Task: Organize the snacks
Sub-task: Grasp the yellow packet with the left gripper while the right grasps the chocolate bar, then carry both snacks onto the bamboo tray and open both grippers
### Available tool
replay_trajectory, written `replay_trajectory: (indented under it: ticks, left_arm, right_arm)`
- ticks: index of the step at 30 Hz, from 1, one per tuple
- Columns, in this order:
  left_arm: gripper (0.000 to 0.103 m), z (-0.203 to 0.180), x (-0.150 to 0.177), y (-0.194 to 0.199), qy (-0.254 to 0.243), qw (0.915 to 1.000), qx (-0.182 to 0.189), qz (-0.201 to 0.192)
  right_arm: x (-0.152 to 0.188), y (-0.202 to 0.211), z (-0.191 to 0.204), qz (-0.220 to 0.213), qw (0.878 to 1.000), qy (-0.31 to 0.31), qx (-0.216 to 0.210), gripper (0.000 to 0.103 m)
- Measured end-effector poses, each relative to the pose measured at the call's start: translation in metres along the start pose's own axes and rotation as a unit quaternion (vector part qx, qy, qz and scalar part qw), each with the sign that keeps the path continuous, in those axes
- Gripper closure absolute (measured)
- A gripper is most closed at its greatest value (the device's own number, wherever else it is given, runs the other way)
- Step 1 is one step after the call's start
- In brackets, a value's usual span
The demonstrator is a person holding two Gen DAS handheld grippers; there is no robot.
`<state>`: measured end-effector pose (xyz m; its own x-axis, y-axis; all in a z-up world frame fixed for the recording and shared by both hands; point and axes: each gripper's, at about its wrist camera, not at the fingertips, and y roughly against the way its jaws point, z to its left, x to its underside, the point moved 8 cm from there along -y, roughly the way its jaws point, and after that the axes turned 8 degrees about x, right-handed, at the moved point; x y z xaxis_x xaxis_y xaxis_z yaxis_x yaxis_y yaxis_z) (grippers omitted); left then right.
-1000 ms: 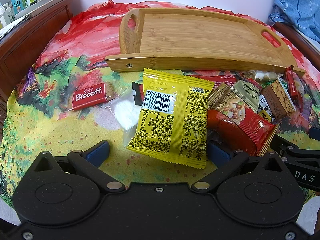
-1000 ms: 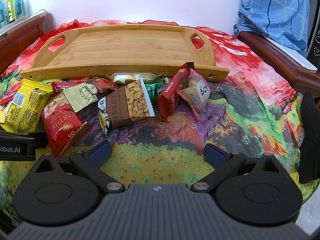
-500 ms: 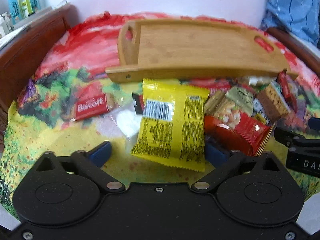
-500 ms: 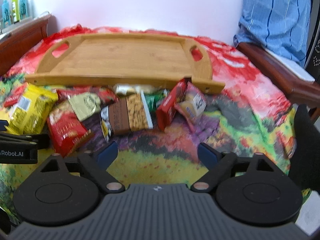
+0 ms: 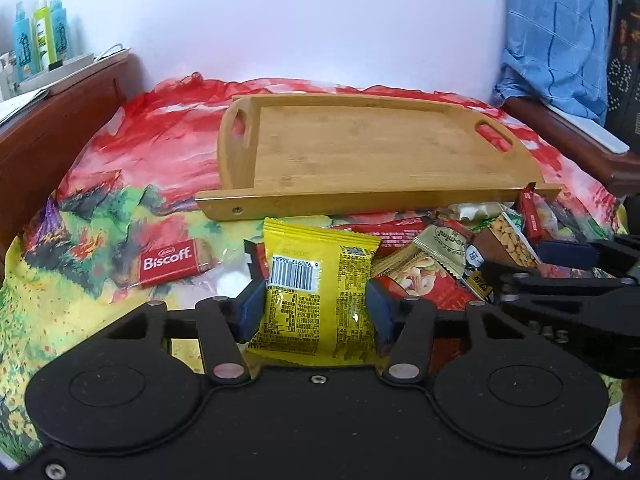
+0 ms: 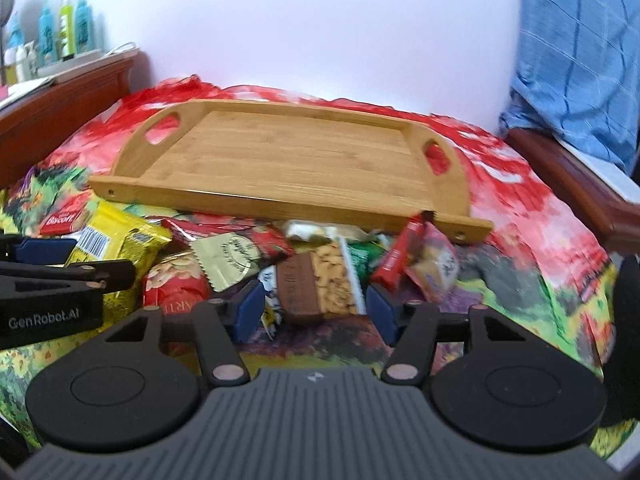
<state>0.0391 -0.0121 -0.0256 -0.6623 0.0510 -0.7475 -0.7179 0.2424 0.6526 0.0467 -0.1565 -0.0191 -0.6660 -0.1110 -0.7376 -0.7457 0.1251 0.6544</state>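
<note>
A bare bamboo tray (image 5: 360, 148) lies at the back of a floral cloth, and loose snacks are heaped before its front rim. My left gripper (image 5: 315, 312) is closing, and both blue pads touch the sides of a yellow snack packet (image 5: 316, 280) with a barcode. To its left lies a red Biscoff bar (image 5: 172, 266). My right gripper (image 6: 315, 308) is also closing, with a brown peanut packet (image 6: 320, 284) between its pads and small gaps on either side. Beside that packet lie a red nut bag (image 6: 176, 284), a gold sachet (image 6: 224, 260) and a red bar (image 6: 400, 256).
Dark wooden furniture (image 5: 48, 120) with bottles (image 5: 40, 36) on top borders the left. A blue checked cloth (image 6: 580, 60) hangs over a wooden frame on the right. A white wall stands behind. The left gripper's side (image 6: 48, 276) reaches in beside the snack heap.
Both pairs of jaws have narrowed from wide open. The left pads came in against the yellow packet. The right pads closed around the peanut packet, and both views tipped upward.
</note>
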Motion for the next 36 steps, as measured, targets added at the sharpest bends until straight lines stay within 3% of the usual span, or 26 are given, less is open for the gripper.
replay_trajectory:
  ticks: [5, 8, 11, 14, 16, 20, 21, 23, 26, 27, 28, 32, 36]
  left_arm:
    - [0.04, -0.004, 0.001, -0.005, -0.011, 0.9999, 0.002, -0.003]
    - [0.04, -0.003, 0.0, -0.008, -0.01, 0.9999, 0.001, -0.004]
    - [0.042, -0.002, -0.002, -0.01, -0.011, 0.9999, 0.004, -0.006]
    - [0.052, -0.002, -0.003, -0.009, -0.007, 0.9999, 0.006, -0.007]
    - [0.053, -0.001, -0.003, -0.008, -0.001, 0.9999, 0.009, -0.006]
    - [0.054, 0.004, -0.004, -0.004, 0.011, 0.9998, 0.011, -0.009]
    - [0.054, 0.004, -0.005, -0.003, 0.012, 0.9998, 0.011, -0.01]
    - [0.054, 0.006, -0.006, -0.001, 0.015, 0.9998, 0.01, -0.013]
    - [0.054, 0.007, -0.009, 0.002, 0.019, 0.9996, 0.011, -0.017]
    - [0.054, 0.007, -0.009, 0.003, 0.019, 0.9996, 0.011, -0.019]
    - [0.054, 0.007, -0.01, 0.004, 0.02, 0.9995, 0.012, -0.02]
    - [0.054, 0.009, -0.013, 0.006, 0.024, 0.9994, 0.011, -0.023]
    - [0.054, 0.012, -0.015, 0.007, 0.028, 0.9993, 0.008, -0.025]
  right_arm:
    - [-0.003, -0.008, 0.009, -0.01, 1.0, 0.011, 0.004, 0.029]
    - [-0.004, -0.011, 0.012, -0.017, 1.0, 0.016, 0.008, 0.031]
    - [-0.003, -0.012, 0.011, -0.019, 1.0, 0.009, 0.005, 0.039]
    - [-0.001, -0.009, 0.009, -0.023, 1.0, -0.006, 0.005, 0.045]
    - [-0.001, -0.006, 0.008, -0.027, 1.0, -0.013, 0.006, 0.056]
    - [0.0, 0.001, 0.001, -0.029, 0.999, -0.038, 0.01, 0.065]
    - [0.0, 0.003, -0.002, -0.029, 0.998, -0.045, 0.014, 0.074]
    - [0.0, 0.005, -0.008, -0.028, 0.998, -0.052, 0.02, 0.075]
    - [0.002, 0.007, -0.011, -0.021, 0.998, -0.05, 0.017, 0.068]
    - [0.003, 0.007, -0.01, -0.023, 0.998, -0.047, 0.018, 0.056]
    - [0.004, 0.008, -0.008, -0.024, 0.999, -0.042, 0.018, 0.051]
    - [0.007, 0.006, 0.005, -0.022, 1.0, -0.012, 0.019, 0.044]
    - [0.006, 0.0, 0.018, -0.022, 1.0, 0.013, 0.016, 0.028]
